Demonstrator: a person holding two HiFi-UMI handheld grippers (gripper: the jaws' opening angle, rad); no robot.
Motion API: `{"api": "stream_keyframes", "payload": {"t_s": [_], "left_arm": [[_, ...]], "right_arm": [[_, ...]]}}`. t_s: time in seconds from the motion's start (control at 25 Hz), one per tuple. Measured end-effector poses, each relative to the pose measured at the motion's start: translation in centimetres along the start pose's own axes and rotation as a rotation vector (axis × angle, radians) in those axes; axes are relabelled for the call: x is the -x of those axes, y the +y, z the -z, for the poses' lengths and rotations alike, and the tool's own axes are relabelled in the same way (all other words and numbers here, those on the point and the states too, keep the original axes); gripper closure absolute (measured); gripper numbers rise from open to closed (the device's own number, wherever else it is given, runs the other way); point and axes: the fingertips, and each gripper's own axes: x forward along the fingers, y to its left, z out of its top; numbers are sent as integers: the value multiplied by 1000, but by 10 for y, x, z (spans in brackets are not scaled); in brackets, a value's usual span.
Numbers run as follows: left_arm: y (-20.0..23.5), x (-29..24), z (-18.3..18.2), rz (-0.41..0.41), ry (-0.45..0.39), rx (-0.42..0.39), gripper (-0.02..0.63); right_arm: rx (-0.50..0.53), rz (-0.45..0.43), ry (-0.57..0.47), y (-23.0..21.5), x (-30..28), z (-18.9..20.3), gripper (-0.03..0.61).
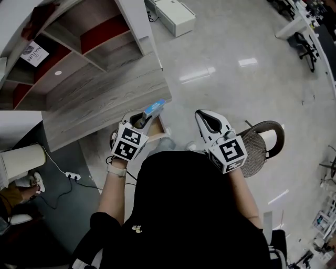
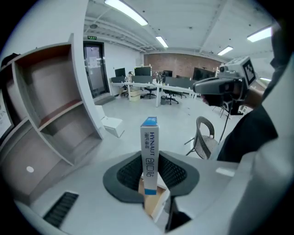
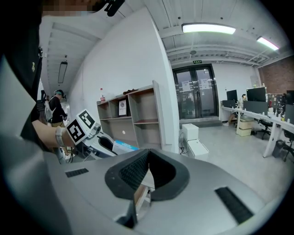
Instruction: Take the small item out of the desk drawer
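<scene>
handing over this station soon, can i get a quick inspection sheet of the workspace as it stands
surface: wood-grain desk top, small white disc on it
job's things: small box, blue and white, sticking out past the jaws; drawer not clearly seen
clutter: framed sign in the shelf unit
grippers: left gripper shut on the small box; right gripper shut, empty
cables: power strip and leads on the floor
surroundings: mesh chair, white cabinet

We hold both grippers up before our chest, the left forearm (image 1: 113, 192) and right forearm (image 1: 245, 193) reaching forward. Our left gripper (image 1: 147, 118) tilts downward, its jaws clamped on a slim white-and-blue cardboard box (image 2: 149, 151) that stands upright between them. Our right gripper (image 1: 202, 116), apart from it, points nearer level, its jaws pressed together on nothing.
</scene>
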Motion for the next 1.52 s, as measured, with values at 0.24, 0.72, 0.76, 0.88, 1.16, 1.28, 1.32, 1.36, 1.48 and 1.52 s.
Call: {"api": "stream_keyframes", "payload": {"t_s": [0.24,0.72,0.76,0.88,1.16,1.28,1.32,1.36,1.48,1.52], "left_arm": [[2,41,-49,-26,-217,41,517],[1,92,-93,-59,-508,127,517],[0,94,-95,-60,-517,127,517],[0,100,-97,-67,-544,137,517],[-1,108,-96,-79,-564,151,517],[0,108,-93,-82,-564,159,517],[0,108,-92,-80,-564,161,517],[0,108,-91,-78,-562,163,517],[-1,107,-88,-74,-554,165,517],[-1,106,-88,-75,-553,167,517]], "right_arm": [[27,-19,-53,5,-1,-27,582],[47,-13,-136,12,8,-60,581],[46,-8,-145,11,9,-63,582],[30,16,-168,8,11,-71,582],[59,-4,-157,14,14,-69,581],[79,-7,-161,18,12,-72,581],[86,-13,-155,21,12,-70,582],[89,-19,-149,23,12,-69,581],[88,-27,-145,26,11,-67,583],[89,-29,-145,26,11,-66,581]]}}
